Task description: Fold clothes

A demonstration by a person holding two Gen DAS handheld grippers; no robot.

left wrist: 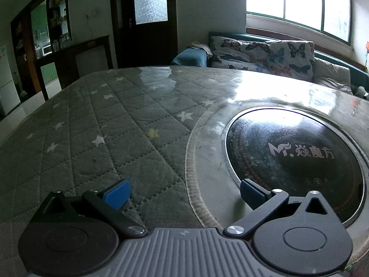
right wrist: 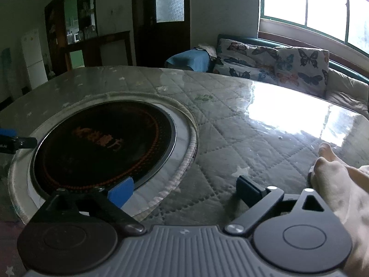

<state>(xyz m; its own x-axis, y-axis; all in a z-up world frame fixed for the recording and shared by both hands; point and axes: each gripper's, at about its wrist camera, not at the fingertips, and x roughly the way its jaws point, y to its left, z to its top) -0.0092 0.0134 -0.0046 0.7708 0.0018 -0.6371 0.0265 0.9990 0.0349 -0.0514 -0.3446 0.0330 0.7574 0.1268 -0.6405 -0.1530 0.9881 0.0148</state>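
I've got the left gripper (left wrist: 184, 192) spread wide w/ nothing between the blue pads, over the quilted star-print table cover (left wrist: 96, 124) beside the round black cooktop (left wrist: 293, 159). Right gripper (right wrist: 184, 192) is wide open too, empty, cooktop at its left, a hand (right wrist: 341, 184) at its right. No clothes in either view, can't tell where they are.

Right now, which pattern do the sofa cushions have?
The sofa cushions show colourful butterflies on a light ground, clearest in the left wrist view.
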